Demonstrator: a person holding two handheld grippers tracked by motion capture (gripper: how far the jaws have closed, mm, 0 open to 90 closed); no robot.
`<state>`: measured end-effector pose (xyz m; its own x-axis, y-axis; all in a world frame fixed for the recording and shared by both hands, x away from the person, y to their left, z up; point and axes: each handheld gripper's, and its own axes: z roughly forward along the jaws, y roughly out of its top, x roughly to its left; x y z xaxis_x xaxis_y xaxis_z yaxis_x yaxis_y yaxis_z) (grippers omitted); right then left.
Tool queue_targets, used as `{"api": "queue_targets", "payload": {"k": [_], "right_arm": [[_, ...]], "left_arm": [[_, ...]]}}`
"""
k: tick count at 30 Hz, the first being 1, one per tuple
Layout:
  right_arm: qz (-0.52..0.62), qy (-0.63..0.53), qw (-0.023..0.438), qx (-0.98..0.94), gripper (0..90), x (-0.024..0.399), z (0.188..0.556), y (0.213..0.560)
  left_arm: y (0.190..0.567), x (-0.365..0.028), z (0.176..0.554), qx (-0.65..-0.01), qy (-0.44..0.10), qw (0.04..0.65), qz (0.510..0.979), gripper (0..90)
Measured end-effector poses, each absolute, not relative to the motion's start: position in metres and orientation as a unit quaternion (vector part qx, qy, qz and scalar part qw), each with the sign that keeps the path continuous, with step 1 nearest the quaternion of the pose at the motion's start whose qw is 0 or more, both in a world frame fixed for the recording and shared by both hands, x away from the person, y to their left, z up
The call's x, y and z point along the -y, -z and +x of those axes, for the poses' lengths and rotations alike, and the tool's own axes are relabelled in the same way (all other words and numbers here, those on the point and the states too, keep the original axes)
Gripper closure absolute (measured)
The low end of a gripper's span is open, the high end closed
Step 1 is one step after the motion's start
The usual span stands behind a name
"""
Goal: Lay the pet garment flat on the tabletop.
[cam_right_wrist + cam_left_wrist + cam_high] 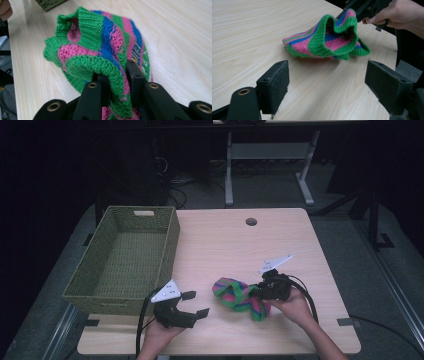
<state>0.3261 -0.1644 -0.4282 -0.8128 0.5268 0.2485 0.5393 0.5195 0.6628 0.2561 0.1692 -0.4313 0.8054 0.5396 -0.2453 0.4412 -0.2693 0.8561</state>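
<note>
While the knitted hat (239, 296) rests on the near right part of the table (235, 245), one edge of it is pinched in the right gripper (256, 292), whose jaws are closed nearly all the way on a fold of the green ribbed band, as is seen plainly in the right gripper view (110, 75). The left gripper (194, 303) is held just to the left of the hat, apart from it, with its jaws spread wide and nothing between them; the two pads (275, 85) are seen over bare wood in the left gripper view.

The hat is judged to be light, soft and limp: it will sag and fold under its own weight, and nothing in it can break. Slipping is unlikely, since the coarse knit is easily gripped. The thick ribbed band is taken as the best place for a hold, and a second pinch on the free side of the band would be needed to keep the opening spread.

The hat lies crumpled, with its long axis running roughly left to right across the table. Its opening (337, 32) is turned toward the left gripper and slightly upward. A woven basket (125, 260) stands well to the left.
</note>
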Motion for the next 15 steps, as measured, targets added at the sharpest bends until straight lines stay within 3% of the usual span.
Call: {"api": "queue_targets", "payload": {"k": [15], "right_arm": [[-0.303,0.36,0.012,0.882,63.7,0.15,0.316,0.444]], "left_arm": [[0.432,-0.17,0.256,-0.31,-0.046,0.52,0.795,19.3]]}}
